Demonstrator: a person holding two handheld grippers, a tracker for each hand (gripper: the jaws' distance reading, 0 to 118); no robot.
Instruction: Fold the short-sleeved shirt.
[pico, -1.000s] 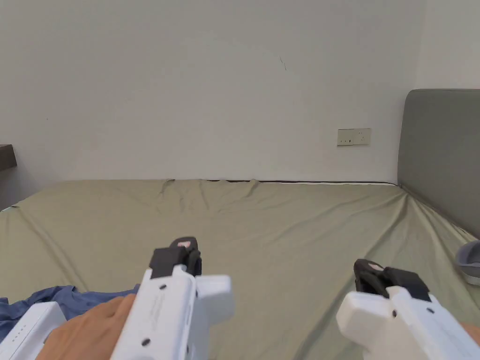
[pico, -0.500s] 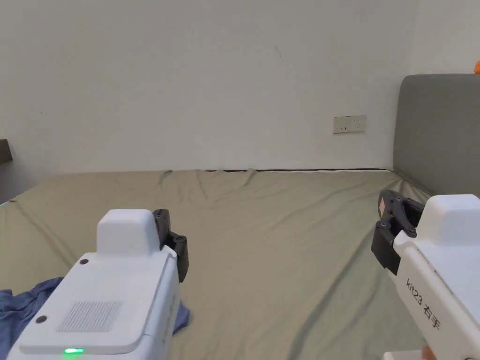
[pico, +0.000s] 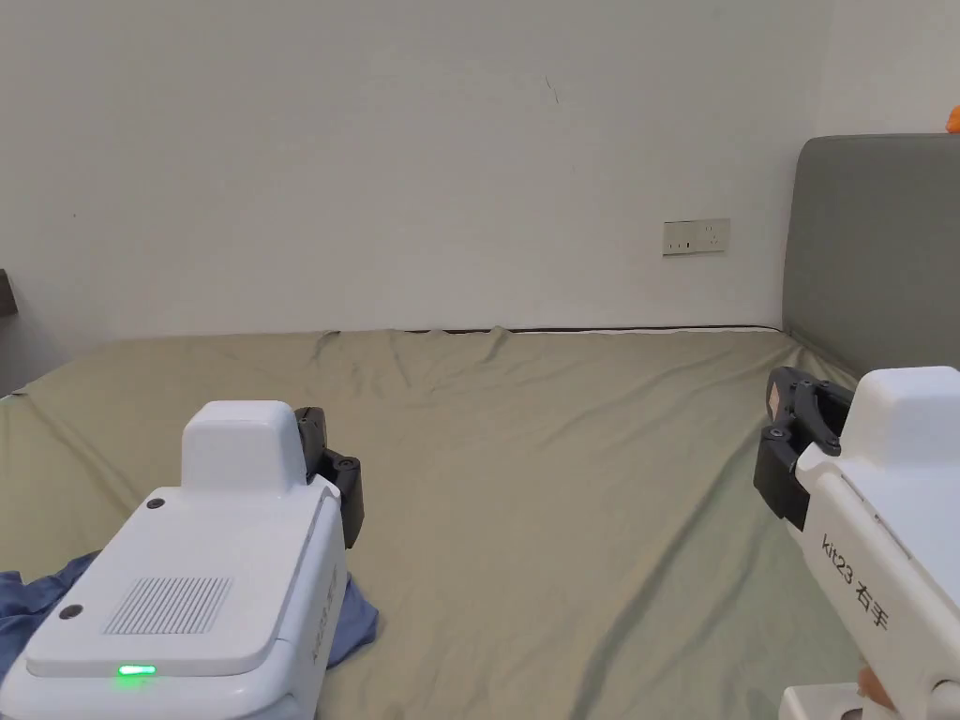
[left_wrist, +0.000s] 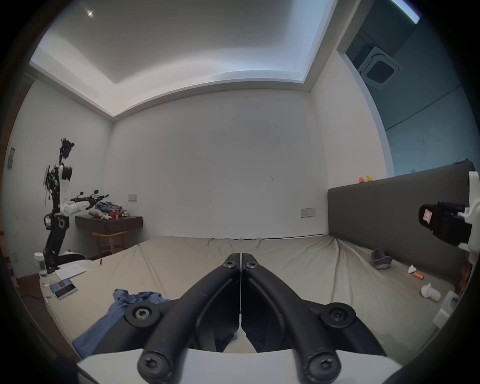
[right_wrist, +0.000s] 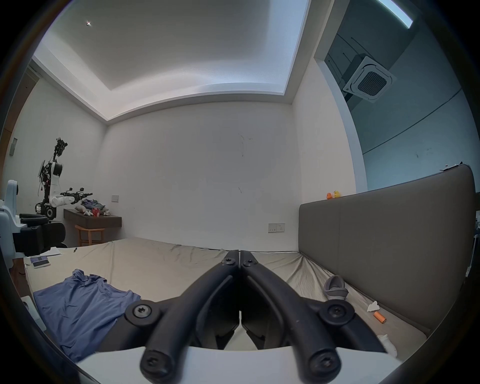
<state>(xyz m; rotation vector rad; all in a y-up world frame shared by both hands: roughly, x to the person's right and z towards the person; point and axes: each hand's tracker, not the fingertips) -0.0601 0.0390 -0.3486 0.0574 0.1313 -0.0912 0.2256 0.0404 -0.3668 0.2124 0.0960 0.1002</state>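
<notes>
The bed (pico: 562, 450) stretches wide and bare from its far edge at the wall to the grey headboard (pico: 881, 253) on the right, its middle open, with small clutter lying only along the headboard side. Both tools are held level above the near edge, pointing at the far wall: the left gripper (left_wrist: 240, 259) and the right gripper (right_wrist: 239, 256) each have their jaws pressed together on nothing. The blue short-sleeved shirt (right_wrist: 80, 306) lies rumpled at the near left corner, partly under the left gripper, its long axis running from the near edge toward the far left.
</notes>
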